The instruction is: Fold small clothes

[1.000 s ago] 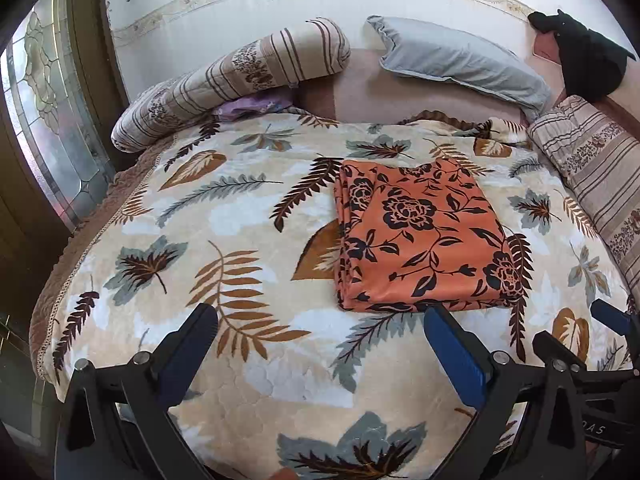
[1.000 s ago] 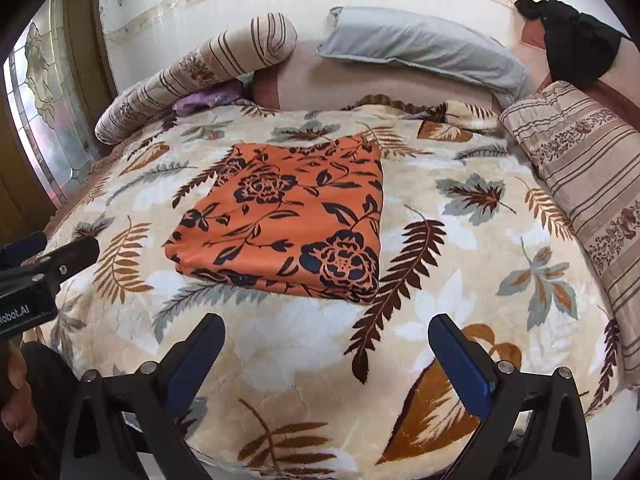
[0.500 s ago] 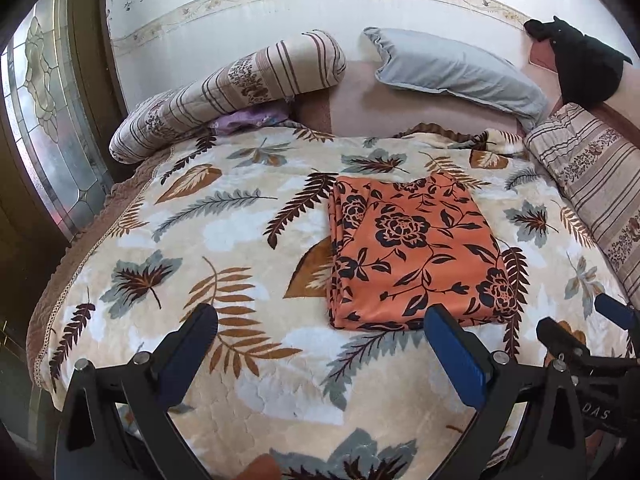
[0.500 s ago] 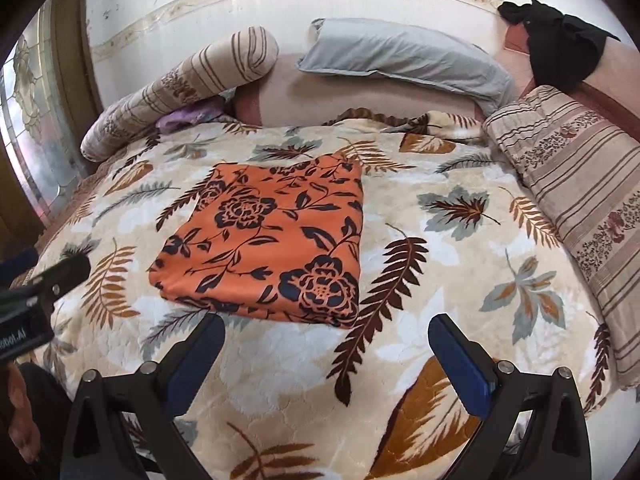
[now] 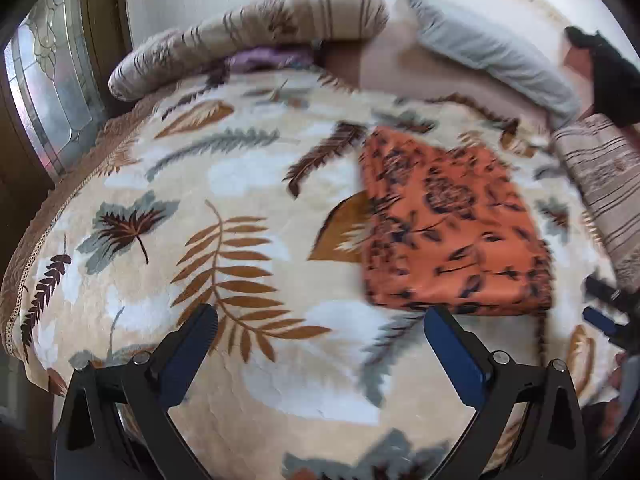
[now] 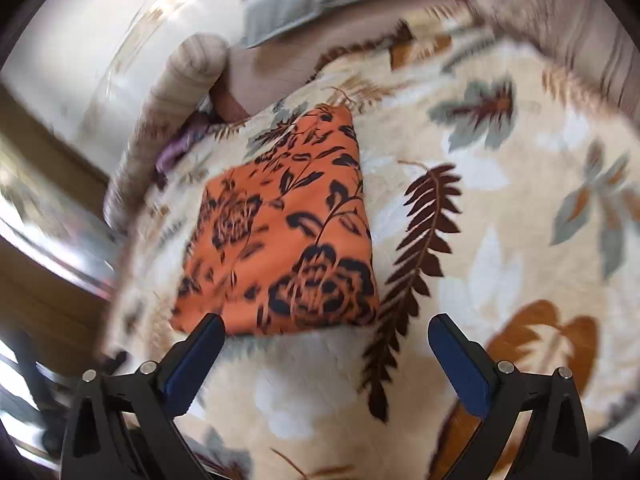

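Both tools stand wide open with nothing between their blue-padded fingers: the left tool [image 5: 320, 332] hovers over bare blanket just short of the garment's near edge, and the right tool [image 6: 326, 338] hangs with its left finger [image 6: 196, 354] overlapping the near left corner of the garment in view; contact cannot be told. No writing can be read on either black plastic frame or anywhere else; both views are smeared by motion blur.

The folded garment [image 5: 448, 224] is a thin, smooth orange cloth printed with dark navy flowers and vines, lying flat as a rough rectangle of stacked layers on the bed. It rests on a plush, quilted blanket [image 5: 248, 184], cream with brown, tan and grey-blue leaves. At the head of the bed lie a striped beige bolster [image 5: 256, 36] of cylindrical shape, a soft grey pillow [image 5: 488, 52], and a striped cushion [image 5: 604, 184] along the right side. A dark garment [image 5: 612, 80] is heaped at the upper right.
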